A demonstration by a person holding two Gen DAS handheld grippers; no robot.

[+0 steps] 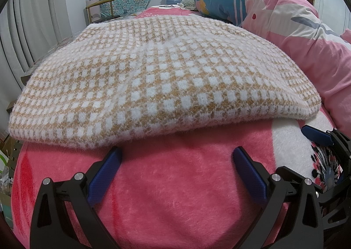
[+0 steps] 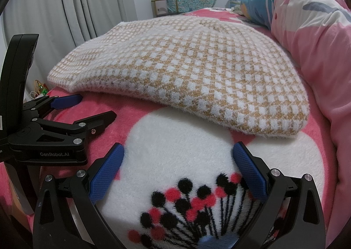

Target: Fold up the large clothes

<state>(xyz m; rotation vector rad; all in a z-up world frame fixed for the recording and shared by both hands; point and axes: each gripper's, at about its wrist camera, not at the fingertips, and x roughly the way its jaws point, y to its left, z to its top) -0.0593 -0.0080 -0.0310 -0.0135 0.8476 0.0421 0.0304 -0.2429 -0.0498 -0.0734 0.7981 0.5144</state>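
Note:
A fuzzy tan-and-white checked sweater (image 1: 162, 78) (image 2: 197, 71) lies folded in a flat bundle on the pink fleece blanket (image 1: 171, 200) (image 2: 142, 115) that covers the bed. My left gripper (image 1: 176, 157) stands open just short of the sweater's near edge, with nothing between its blue pads. In the right wrist view my right gripper (image 2: 177, 153) is also open and empty, over the blanket's white patch, a little short of the sweater. The left gripper (image 2: 87, 108) appears there at the left, jaws apart. The right gripper's fingers (image 1: 318, 137) show at the right edge of the left wrist view.
A rolled pink quilt (image 1: 307, 36) (image 2: 318, 36) runs along the right side of the bed, beside a blue pillow (image 1: 221, 1). Grey curtains (image 2: 72, 3) hang on the left. A chair (image 1: 101, 10) with a floral cloth stands beyond the bed's far end.

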